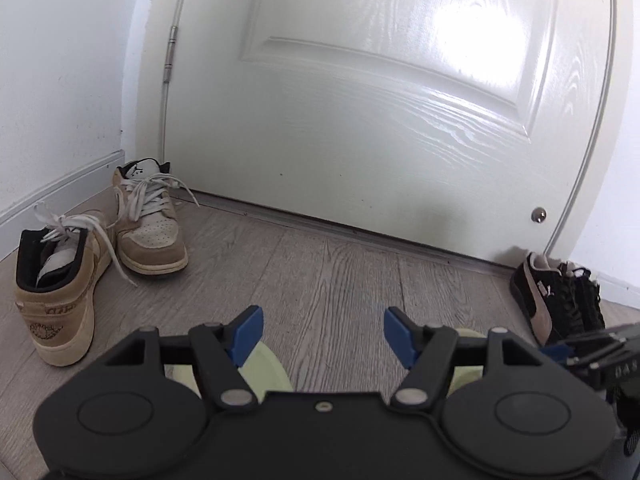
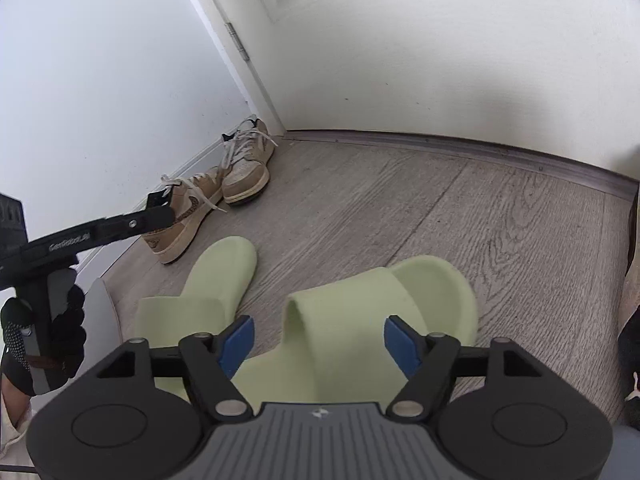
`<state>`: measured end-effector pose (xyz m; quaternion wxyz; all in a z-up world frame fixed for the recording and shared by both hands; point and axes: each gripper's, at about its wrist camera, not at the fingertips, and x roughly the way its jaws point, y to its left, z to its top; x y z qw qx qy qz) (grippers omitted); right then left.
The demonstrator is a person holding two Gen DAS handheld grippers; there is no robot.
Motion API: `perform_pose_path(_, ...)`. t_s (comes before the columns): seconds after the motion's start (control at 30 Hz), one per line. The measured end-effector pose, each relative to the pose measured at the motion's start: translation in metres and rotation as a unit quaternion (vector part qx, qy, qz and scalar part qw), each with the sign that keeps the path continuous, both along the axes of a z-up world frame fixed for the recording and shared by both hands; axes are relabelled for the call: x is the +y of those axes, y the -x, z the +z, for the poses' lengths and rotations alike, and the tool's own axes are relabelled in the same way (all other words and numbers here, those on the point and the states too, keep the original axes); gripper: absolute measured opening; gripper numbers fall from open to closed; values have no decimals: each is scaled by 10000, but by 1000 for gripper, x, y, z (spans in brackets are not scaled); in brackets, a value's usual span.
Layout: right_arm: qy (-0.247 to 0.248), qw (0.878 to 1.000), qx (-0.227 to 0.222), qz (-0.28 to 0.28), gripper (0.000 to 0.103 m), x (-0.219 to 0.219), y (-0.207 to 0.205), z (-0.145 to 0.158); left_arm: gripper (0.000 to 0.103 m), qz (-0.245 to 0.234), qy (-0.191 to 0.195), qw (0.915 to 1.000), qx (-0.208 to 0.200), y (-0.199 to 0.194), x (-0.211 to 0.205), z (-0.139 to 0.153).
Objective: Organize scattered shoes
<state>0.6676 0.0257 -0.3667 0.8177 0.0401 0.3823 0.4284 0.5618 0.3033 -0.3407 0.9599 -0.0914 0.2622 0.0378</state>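
Two pale green slides lie side by side on the wood floor. In the right wrist view my right gripper (image 2: 319, 344) stands open just above the right slide (image 2: 380, 308), whose strap lies between the blue pads; contact cannot be told. The left slide (image 2: 218, 276) lies beside it. My left gripper (image 1: 324, 336) is open with nothing between its fingers, hovering over the slides, whose edges (image 1: 266, 368) peek out under it. A tan sneaker (image 1: 60, 280) and its mate (image 1: 150, 220) sit unevenly in the left corner. A black pair of sneakers (image 1: 560, 300) rests by the door at the right.
A white door (image 1: 380, 100) with a metal threshold closes off the far side, and a white wall with a baseboard (image 1: 60, 188) runs along the left. A gloved hand (image 2: 60, 332) holds the left gripper (image 2: 162, 208). Bare floor (image 1: 320, 260) lies between the shoe pairs.
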Motion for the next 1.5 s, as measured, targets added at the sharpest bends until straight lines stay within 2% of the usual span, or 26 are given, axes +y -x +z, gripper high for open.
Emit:
perform_pose_path(0.13, -136, 9992, 369, -39, 81, -3, -22, -11, 68, -509, 16, 9987, 21, 1, -13, -1)
perform_pose_path(0.23, -256, 9978, 607, -11, 87, 0, -29, -24, 68, -635, -209, 9978, 2, 1, -21, -2)
perform_pose_path(0.33, -181, 9983, 556, 8, 87, 3, -22, -27, 68, -568, -234, 9981, 79, -1, -21, -5)
perform_pose_path(0.43, -130, 9980, 568, -239, 84, 0, -9, -25, 68, -458, -109, 9988, 122, -2, -15, -5)
perform_pose_path(0.53, 7, 9964, 328, -777, 82, -15, 20, -32, 68, -396, -54, 9991, 124, -1, -13, -4)
perform_pose_path(0.6, -13, 9899, 210, -1400, 82, -23, 37, -34, 68, -366, -56, 9992, 119, -1, -13, -3)
perform_pose_path(0.67, 27, 9779, 33, -2092, 80, -24, 51, -34, 68, -347, -65, 9993, 115, 0, -14, -2)
perform_pose_path(0.8, -103, 9715, 197, -2360, 77, -16, 67, -34, 68, -301, -96, 9994, 128, 0, -14, -1)
perform_pose_path(1.2, -490, 9455, 688, -3146, 78, 10, 113, -35, 68, -200, 40, 9997, 133, 0, -9, -1)
perform_pose_path(1.33, -1205, 9418, 1135, -2925, 78, -14, 120, -43, 68, -155, 77, 9998, 132, 0, -7, 0)
perform_pose_path(1.43, -1225, 9269, 916, -3427, 78, -30, 116, -44, 68, -155, 100, 9998, 117, 1, -6, 1)
perform_pose_path(1.5, -1495, 9214, 1172, -3391, 78, -35, 104, -53, 68, -132, 100, 9998, 142, -1, -6, 0)
